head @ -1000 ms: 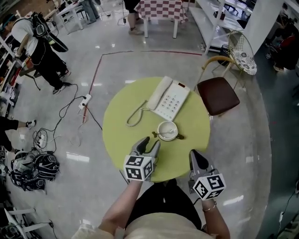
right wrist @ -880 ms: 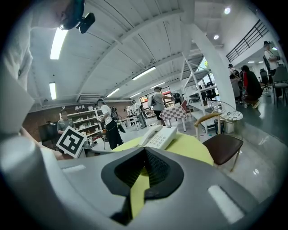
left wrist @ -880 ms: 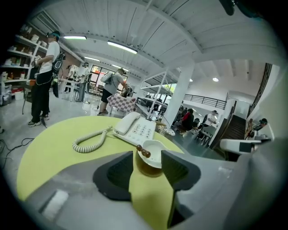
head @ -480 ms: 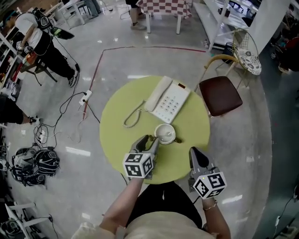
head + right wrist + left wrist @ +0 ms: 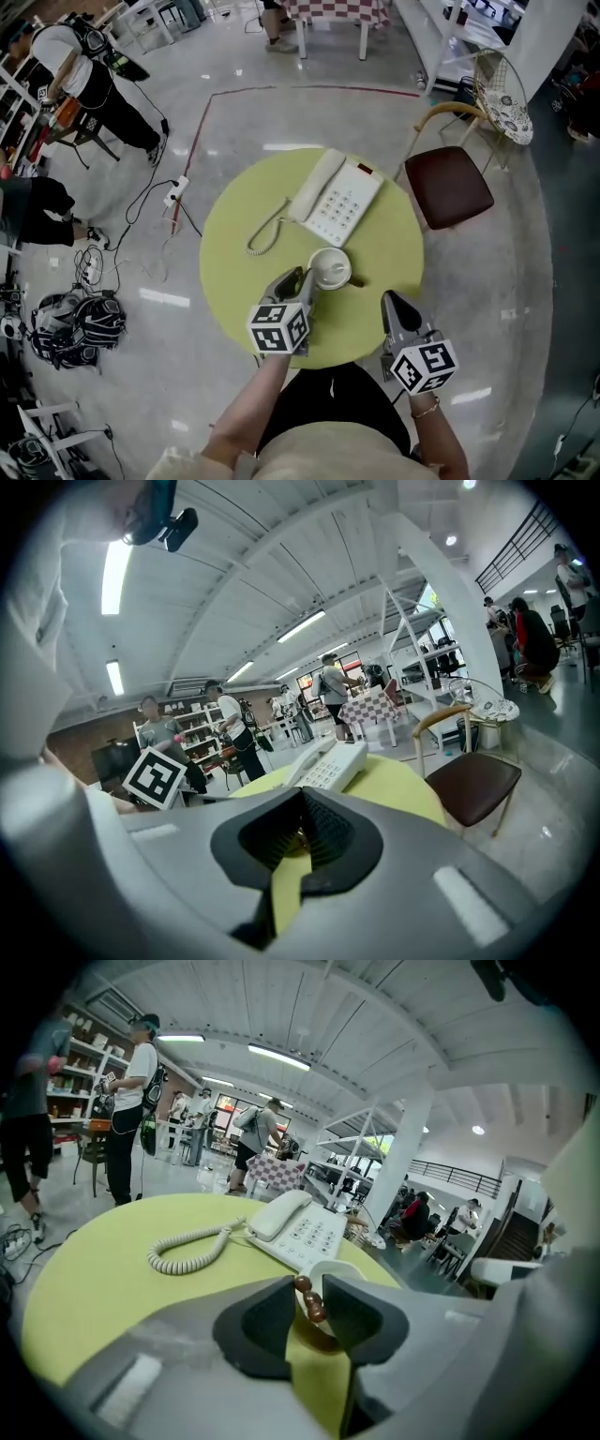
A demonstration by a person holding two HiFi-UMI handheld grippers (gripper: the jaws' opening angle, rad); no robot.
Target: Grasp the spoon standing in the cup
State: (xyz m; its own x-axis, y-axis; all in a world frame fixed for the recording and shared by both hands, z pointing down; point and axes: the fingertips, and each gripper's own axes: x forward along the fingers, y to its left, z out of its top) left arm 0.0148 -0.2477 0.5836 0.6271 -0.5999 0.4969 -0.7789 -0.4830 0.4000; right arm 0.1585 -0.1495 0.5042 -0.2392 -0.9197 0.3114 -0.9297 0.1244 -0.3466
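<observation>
A white cup (image 5: 330, 268) stands on the round yellow-green table (image 5: 234, 234), just in front of a white desk phone (image 5: 337, 199). My left gripper (image 5: 298, 281) is at the cup's left side. In the left gripper view its jaws (image 5: 307, 1286) are closing, with the spoon's brown beaded handle (image 5: 310, 1301) upright between them and the cup's rim (image 5: 330, 1267) right behind. The pads stand close on both sides, with no clear pressing. My right gripper (image 5: 394, 305) hovers at the table's near right edge, shut and empty, apart from the cup.
The phone's coiled cord (image 5: 265, 239) trails left across the table. A brown chair (image 5: 453, 186) stands at the table's far right. Cables, a power strip (image 5: 173, 199) and bags (image 5: 70, 333) lie on the floor to the left, where people stand.
My left gripper has moved forward to the cup, and its jaws have narrowed around the spoon handle. The right gripper has barely moved.
</observation>
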